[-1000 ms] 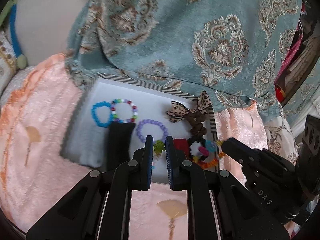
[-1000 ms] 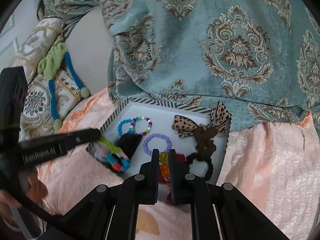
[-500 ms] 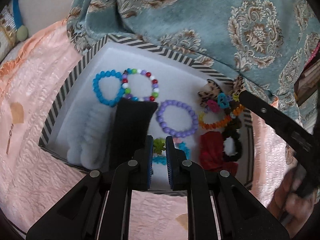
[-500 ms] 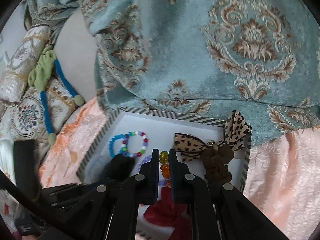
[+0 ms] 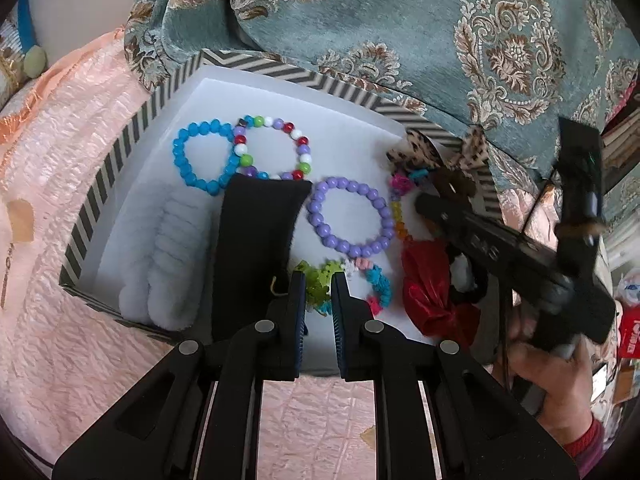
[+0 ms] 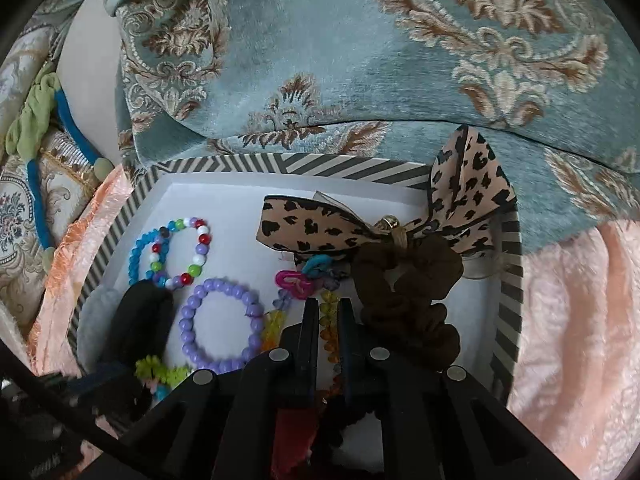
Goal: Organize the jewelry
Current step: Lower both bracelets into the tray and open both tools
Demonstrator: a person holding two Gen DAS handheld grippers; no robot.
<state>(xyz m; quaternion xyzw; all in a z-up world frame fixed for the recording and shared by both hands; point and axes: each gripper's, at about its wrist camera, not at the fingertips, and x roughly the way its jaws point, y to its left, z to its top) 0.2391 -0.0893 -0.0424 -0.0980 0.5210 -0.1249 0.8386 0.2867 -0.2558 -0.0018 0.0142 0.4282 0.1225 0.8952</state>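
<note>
1. Right now I have both grippers down over a striped box (image 5: 120, 152), white inside with a black-and-white chevron rim, that sits on a peach quilted bedspread (image 5: 60, 240).
2. Behind the box a teal damask fabric (image 5: 440, 40) with brown and cream medallions fills the far side of both views, and its lower edge meets the box's back rim.
3. My left gripper (image 5: 319, 280) is closed on a green flower-bead bracelet (image 5: 320, 280); the rest of that strand, with pink and blue beads, trails onto the box floor to its right.
4. My right gripper (image 6: 328, 312) is closed on a yellow and orange translucent chain (image 6: 328, 300), whose pink and blue links lie just ahead of the fingertips.
5. Inside the box I see a blue bead bracelet (image 5: 192, 160) touching a multicolour bead bracelet (image 5: 272, 148), and a purple bead bracelet (image 5: 348, 216) near the middle.
6. A black fabric piece (image 5: 256, 232) lies beside a white fluffy piece (image 5: 168, 256) on the left of the box.
7. On the right side sit a leopard-print bow (image 6: 312, 228) tied to a brown scrunchie (image 6: 408, 292), and a red scrunchie (image 5: 432, 292).
8. At the left edge of the right wrist view there is a patterned cushion (image 6: 20, 216) with a blue and green cord (image 6: 40, 128).
</note>
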